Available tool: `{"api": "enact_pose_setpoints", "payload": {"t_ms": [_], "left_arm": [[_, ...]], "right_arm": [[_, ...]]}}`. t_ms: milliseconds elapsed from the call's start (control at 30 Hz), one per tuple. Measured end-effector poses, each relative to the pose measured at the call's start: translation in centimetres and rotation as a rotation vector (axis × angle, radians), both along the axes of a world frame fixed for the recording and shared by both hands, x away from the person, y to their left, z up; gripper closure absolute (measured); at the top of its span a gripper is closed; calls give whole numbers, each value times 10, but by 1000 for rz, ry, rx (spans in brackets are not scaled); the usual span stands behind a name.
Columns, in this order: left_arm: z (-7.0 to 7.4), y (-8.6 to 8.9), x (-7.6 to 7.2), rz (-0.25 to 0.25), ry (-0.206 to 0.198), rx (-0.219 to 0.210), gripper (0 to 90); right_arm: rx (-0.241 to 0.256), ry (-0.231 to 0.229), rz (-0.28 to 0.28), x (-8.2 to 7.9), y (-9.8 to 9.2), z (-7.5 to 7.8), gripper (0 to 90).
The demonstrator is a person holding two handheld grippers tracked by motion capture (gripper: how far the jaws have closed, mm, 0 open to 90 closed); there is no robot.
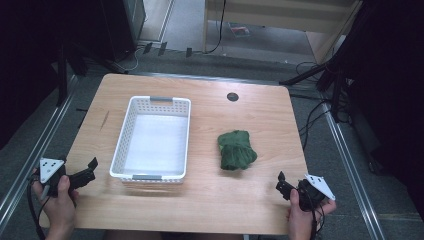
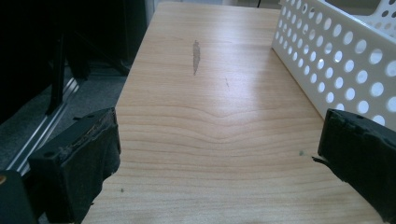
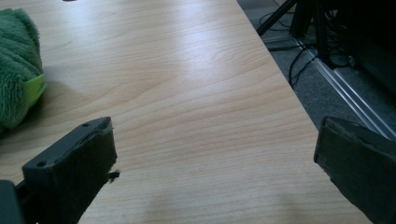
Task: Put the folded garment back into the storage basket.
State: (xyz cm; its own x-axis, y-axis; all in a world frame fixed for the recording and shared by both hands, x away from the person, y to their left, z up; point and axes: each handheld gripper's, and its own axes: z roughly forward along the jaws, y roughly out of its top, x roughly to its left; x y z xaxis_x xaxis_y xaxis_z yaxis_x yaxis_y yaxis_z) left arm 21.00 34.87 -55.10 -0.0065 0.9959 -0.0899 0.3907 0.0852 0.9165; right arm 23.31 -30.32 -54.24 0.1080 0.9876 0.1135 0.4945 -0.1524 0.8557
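A white perforated basket [image 1: 120, 142] stands empty on the left-middle of the wooden table [image 1: 225, 200]. To its right lies a bundled dark green fuzzy cloth [image 1: 236, 149]. A hand holds my left gripper [image 1: 91, 169] at the table's near left corner, open, just left of the basket's front corner. In the left gripper view the left gripper [image 2: 219, 135] has its jaws wide apart over bare wood, the basket wall [image 2: 336, 60] at the right. My right gripper [image 1: 280, 182] is open near the front right edge. In the right gripper view the right gripper [image 3: 215, 135] holds nothing, with the green cloth [image 3: 16, 70] far left.
A dark round grommet [image 1: 232, 96] sits in the tabletop near the far edge. A dark scuff [image 2: 196, 56] marks the wood left of the basket. Metal rails [image 1: 350, 165], cables and black stands surround the table on the grey floor.
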Motion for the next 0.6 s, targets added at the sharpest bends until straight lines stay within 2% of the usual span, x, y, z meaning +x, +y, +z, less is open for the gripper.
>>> {"api": "enact_pose_setpoints", "payload": {"t_ms": [67, 100, 167, 267, 300, 333, 367, 400, 500, 533, 567, 600], "left_arm": [[0, -1, 0, -1, 6, 7, 2], [0, -1, 0, -5, 7, 12, 2], [0, -3, 1, -14, 14, 23, 2], [0, -4, 2, -16, 20, 32, 2], [0, -4, 2, -17, 24, 35, 2], [0, -4, 2, -18, 24, 37, 3], [0, -5, 2, -17, 23, 39, 3], [0, -4, 2, -19, 24, 37, 3], [0, -4, 2, -14, 27, 29, 3], [0, -4, 2, -13, 27, 28, 3], [0, -3, 2, -14, 27, 27, 3], [0, -3, 3, -14, 28, 25, 3]], "right_arm": [[14, 3, 1, 0, -1, 1, 0], [49, 8, 12, -1, -2, 6, 0], [40, 17, 16, -2, 1, 14, 0], [28, 14, 51, -2, 9, 27, 0], [28, 14, 51, -2, 9, 27, 0], [26, 5, 90, -2, 18, 35, 0], [26, 5, 90, -2, 18, 35, 0], [25, 8, 119, 0, 29, 42, 0], [26, 4, 152, 3, 39, 48, 0], [28, 0, 188, 7, 53, 54, 0], [28, 0, 188, 7, 53, 54, 0], [32, 4, 211, 11, 65, 58, 0]]}}
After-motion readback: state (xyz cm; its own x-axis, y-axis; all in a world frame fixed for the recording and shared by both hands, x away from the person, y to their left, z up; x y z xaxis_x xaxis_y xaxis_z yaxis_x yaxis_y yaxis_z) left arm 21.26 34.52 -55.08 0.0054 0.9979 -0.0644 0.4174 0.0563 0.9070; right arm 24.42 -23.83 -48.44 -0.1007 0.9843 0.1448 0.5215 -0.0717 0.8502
